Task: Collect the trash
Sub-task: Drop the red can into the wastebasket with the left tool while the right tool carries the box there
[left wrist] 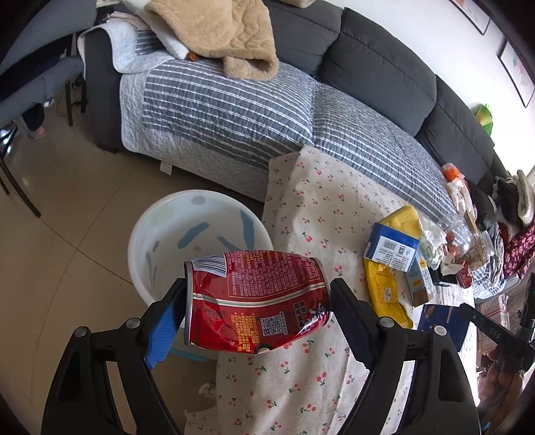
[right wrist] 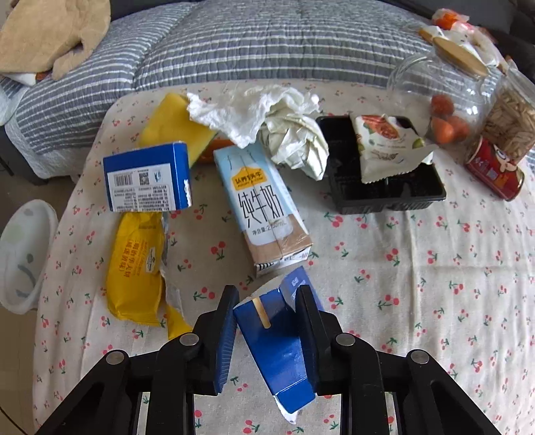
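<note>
My left gripper [left wrist: 257,301] is shut on a crushed red can [left wrist: 255,301], held sideways in the air over the table edge, just right of a white basin [left wrist: 200,241] on the floor. My right gripper [right wrist: 267,304] is shut on a flattened dark blue carton [right wrist: 276,344] just above the cherry-print tablecloth [right wrist: 401,284]. Ahead of it lie a milk carton [right wrist: 260,204], a blue box [right wrist: 147,177], a yellow wrapper [right wrist: 133,267], crumpled tissue [right wrist: 264,113], a black tray [right wrist: 384,187] with a snack bag [right wrist: 384,147], and another red can [right wrist: 495,170].
A grey sofa with a striped quilt [left wrist: 234,107] and a beige blanket [left wrist: 217,30] stands behind the table. Glass jars [right wrist: 444,87] stand at the table's far right. The basin also shows at the left of the right wrist view [right wrist: 23,251]. Tiled floor [left wrist: 67,234] lies left of the table.
</note>
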`<state>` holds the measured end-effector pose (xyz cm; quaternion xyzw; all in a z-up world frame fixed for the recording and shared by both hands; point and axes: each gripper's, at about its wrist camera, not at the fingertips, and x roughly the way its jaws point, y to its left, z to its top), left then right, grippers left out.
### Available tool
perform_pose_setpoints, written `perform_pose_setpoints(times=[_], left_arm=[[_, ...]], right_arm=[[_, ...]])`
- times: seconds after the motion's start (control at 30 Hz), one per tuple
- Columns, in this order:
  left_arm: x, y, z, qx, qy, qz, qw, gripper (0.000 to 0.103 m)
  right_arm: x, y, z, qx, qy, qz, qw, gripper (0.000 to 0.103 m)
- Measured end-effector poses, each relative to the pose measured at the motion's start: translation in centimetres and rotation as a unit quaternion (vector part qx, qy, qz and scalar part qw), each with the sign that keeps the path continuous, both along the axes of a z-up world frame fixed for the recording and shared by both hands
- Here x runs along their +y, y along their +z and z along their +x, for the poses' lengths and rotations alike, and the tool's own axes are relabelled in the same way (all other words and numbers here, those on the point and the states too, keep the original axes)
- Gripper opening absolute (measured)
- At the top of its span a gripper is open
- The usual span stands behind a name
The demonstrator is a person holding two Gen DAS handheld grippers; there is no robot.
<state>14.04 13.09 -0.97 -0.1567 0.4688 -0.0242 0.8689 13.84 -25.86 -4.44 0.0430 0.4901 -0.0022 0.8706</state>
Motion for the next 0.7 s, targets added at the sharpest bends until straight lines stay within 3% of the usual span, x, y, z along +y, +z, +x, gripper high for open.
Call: perform_pose_setpoints(times=[0.03,0.1,0.4,0.53,0.7], left_arm=[[0.5,-0.2,0.2,0.0,0.006,0.0,1.0,0.086],[1.4,-0.6,0.8,0.002,0.016,0.004,0.9999,0.086],[4.1,-3.0,3.1,0.02,0.045,-0.009,0.9987,0.086],[4.4,-3.7,4.0,0.007,0.038,-0.014,0.9992,0.087],[4.2,-4.8,4.7,0.027,0.031,-0.003,0.9991,0.09]], right_arm=[[0.0,0.5,-0.2,-0.006,0.001,0.008,1.0,0.024],[0.4,1.5,-0.8,-0.02,0.01,0.019,1.0,0.011],[4.0,2.4,-0.7,-0.048,0.04,0.028,0.998,0.01],[5.7,3.2,-0.5,-0.067,0.052,0.043,0.995,0.01],[7.7,4.0,-0.3,-0.084,0.064,0.056,0.993,0.01]])
